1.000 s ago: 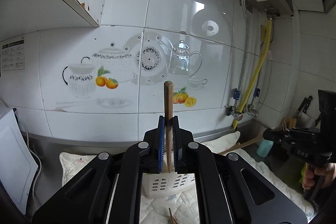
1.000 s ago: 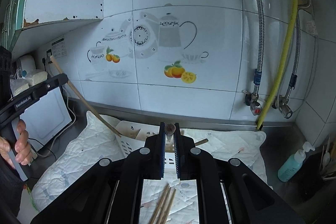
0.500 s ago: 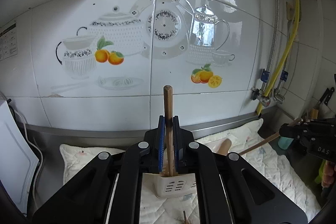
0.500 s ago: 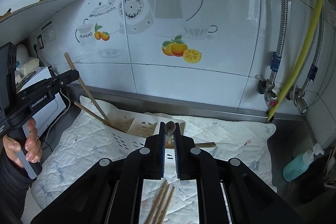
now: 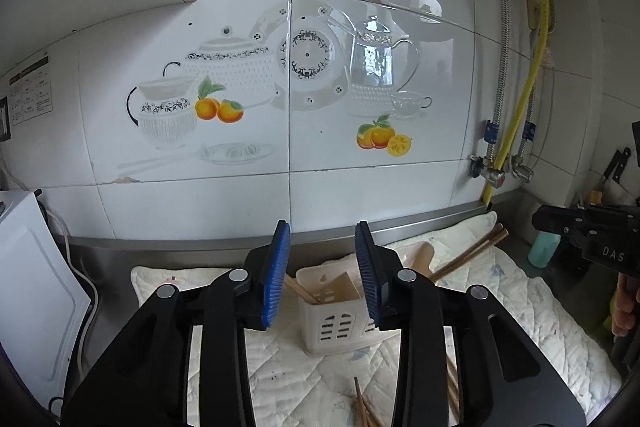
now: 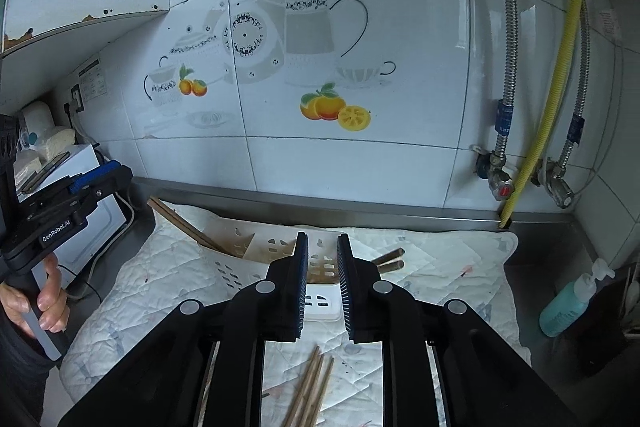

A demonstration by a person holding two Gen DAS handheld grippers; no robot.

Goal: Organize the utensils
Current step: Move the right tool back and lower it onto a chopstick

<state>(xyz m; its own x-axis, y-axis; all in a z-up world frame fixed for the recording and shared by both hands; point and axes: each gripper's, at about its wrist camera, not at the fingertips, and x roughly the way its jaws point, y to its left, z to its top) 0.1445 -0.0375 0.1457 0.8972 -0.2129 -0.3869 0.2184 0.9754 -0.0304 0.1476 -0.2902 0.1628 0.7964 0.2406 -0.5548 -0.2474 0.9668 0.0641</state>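
A white slotted utensil holder (image 5: pixel 334 311) stands on a quilted white cloth (image 5: pixel 540 311). My left gripper (image 5: pixel 322 259) is open and empty just above and in front of it. Chopsticks (image 5: pixel 298 290) lean in its left side, and a pair (image 5: pixel 472 250) sticks out to the right. In the right wrist view the holder (image 6: pixel 260 247) lies beyond my right gripper (image 6: pixel 322 259), which is open and empty. Chopsticks (image 6: pixel 182 223) lean out of it to the left, and two ends (image 6: pixel 390 259) stick out to the right. Loose chopsticks (image 6: pixel 310 391) lie on the cloth below my right gripper.
A tiled wall with teapot pictures (image 5: pixel 304 75) backs the steel counter. A white appliance (image 5: pixel 24 291) stands at the left. A teal soap bottle (image 6: pixel 568 307) and yellow gas hose (image 6: pixel 552 107) are at the right. More chopsticks (image 5: pixel 362 407) lie on the cloth.
My left gripper opened and let go of the wooden chopstick, which now rests in the holder. My right gripper opened too, and the utensil it held is gone from its jaws.
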